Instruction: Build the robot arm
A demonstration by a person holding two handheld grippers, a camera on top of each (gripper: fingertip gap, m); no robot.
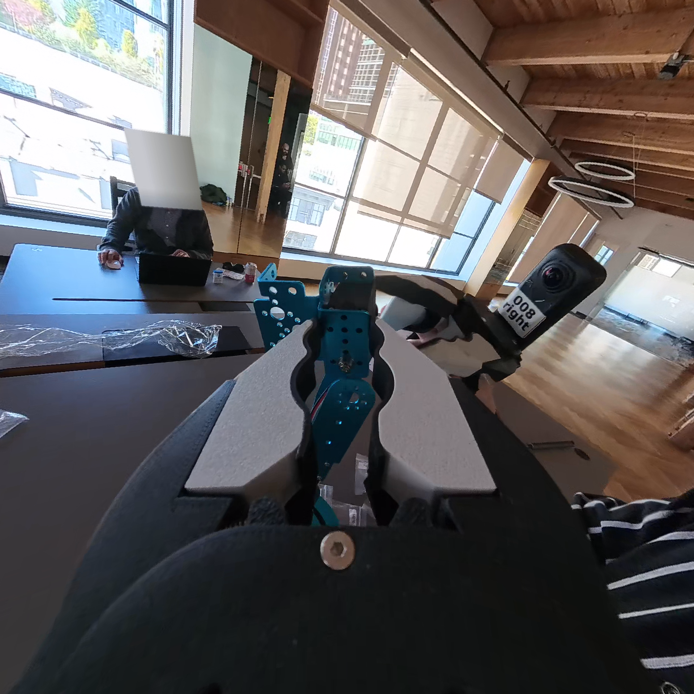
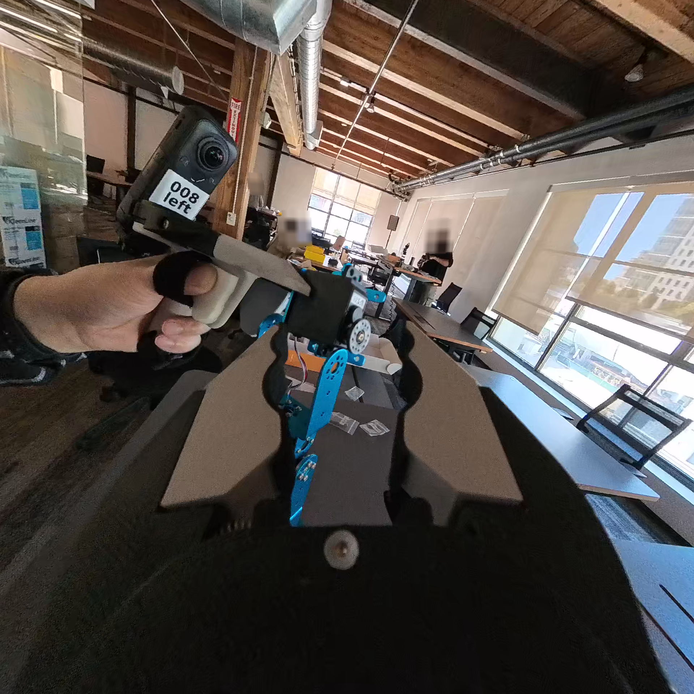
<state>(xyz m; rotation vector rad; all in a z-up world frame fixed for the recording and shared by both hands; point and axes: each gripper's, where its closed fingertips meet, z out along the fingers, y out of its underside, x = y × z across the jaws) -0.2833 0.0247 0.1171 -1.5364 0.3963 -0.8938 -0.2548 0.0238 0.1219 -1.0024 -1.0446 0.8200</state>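
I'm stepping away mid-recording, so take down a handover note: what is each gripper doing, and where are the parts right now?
Left gripper: shut on the blue bracket assembly, held above the dark table.
Right gripper: open, jaws either side of the assembly's black servo, no grip seen.
Small clear bags lie on the table below; crumpled plastic wrap lies farther off.

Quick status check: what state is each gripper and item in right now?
Left gripper: shut on blue perforated metal bracket assembly, held off the table.
Right gripper: open, its fingers either side of the assembly's black servo motor.
Clear plastic bag: crumpled, lying on dark table.
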